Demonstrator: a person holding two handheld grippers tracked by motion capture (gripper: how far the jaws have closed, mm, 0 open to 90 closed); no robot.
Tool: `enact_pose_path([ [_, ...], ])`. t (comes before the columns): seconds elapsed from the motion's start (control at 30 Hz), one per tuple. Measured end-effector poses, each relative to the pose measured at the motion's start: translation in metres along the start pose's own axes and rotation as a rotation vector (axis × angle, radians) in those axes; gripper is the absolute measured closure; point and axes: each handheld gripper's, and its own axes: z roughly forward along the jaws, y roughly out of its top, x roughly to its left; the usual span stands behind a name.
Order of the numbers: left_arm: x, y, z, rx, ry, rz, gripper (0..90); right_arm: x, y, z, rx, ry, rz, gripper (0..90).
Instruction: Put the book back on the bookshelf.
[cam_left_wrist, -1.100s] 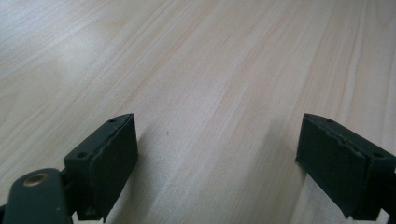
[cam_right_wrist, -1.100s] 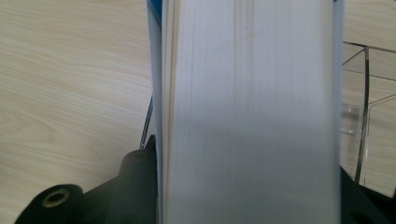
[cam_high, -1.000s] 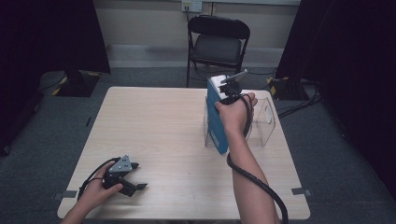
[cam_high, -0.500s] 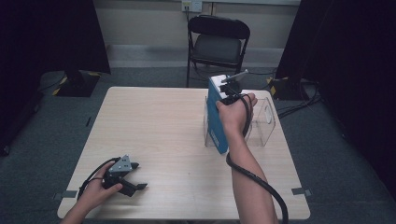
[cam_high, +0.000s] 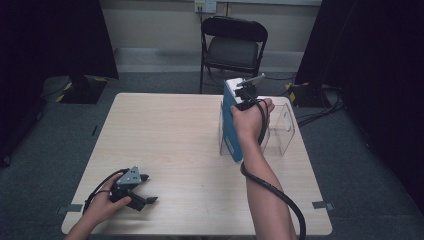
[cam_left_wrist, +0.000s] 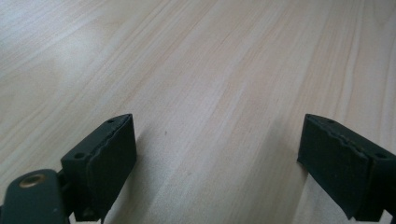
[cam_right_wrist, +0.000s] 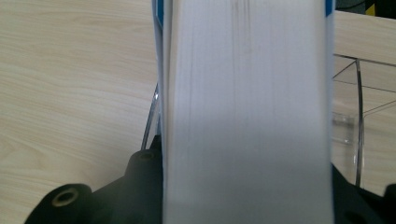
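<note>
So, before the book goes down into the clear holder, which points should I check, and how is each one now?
1. Right hand-held gripper shut on the blue book: ok, page edges sit between its jaws.
2. Book upright: ok.
3. Book at the clear holder, near its left end: ok.
4. Book bottom seated in a slot: cannot tell.
5. Left hand-held gripper out of the way: ok, open, on the table near the front left corner.
6. Holder steady: cannot tell, nothing braces it.
</note>
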Motion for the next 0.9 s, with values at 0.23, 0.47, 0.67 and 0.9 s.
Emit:
enact_pose_path([
  [0.23,-0.001,-0.001,-0.001,-0.002,-0.006,0.008,11.1,0.0,0.001,0.001,-0.011,0.018,-0.006,57.2],
  [0.47,0.0,-0.001,-0.001,-0.002,-0.007,0.007,11.1,-0.004,-0.003,-0.005,-0.027,0.039,-0.015,48.2],
  [0.67,0.0,0.0,-0.001,0.014,-0.012,0.016,10.0,-0.009,-0.007,-0.011,-0.032,0.067,0.008,42.4],
  [0.9,-0.001,0.0,0.0,0.01,-0.014,0.014,9.1,-0.014,-0.016,-0.018,-0.063,0.085,0.006,36.3],
])
